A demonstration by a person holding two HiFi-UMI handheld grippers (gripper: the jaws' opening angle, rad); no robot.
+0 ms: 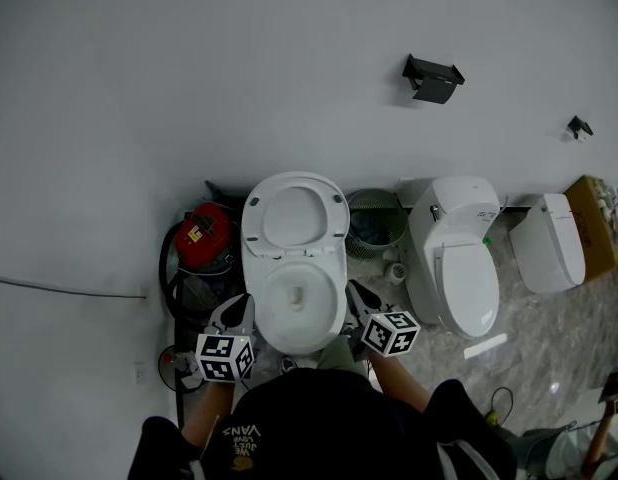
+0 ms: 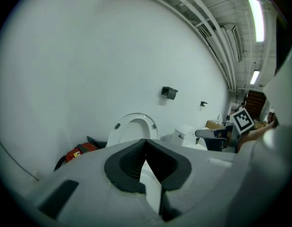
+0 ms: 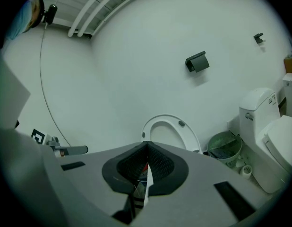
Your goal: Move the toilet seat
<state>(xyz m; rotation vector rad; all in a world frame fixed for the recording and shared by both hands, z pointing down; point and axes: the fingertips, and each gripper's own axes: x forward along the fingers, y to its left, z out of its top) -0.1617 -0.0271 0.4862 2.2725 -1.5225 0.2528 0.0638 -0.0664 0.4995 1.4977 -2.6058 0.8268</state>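
A white toilet stands against the wall in the middle of the head view. Its seat (image 1: 257,218) is raised upright over the open bowl (image 1: 329,293). My left gripper (image 1: 239,310) hangs at the bowl's front left rim and my right gripper (image 1: 357,294) at its front right rim. Both are shut with nothing between their pads, and neither touches the seat. In the left gripper view the closed jaws (image 2: 146,144) point at the raised seat (image 2: 118,129). The right gripper view shows the same: closed jaws (image 3: 146,146) below the seat (image 3: 187,131).
A red appliance with a black hose (image 1: 204,233) sits left of the toilet, and a green mesh bin (image 1: 377,220) to its right. Further right stand a second closed toilet (image 1: 457,268), another white fixture (image 1: 551,240) and a cardboard box (image 1: 595,223). A black holder (image 1: 432,76) hangs on the wall.
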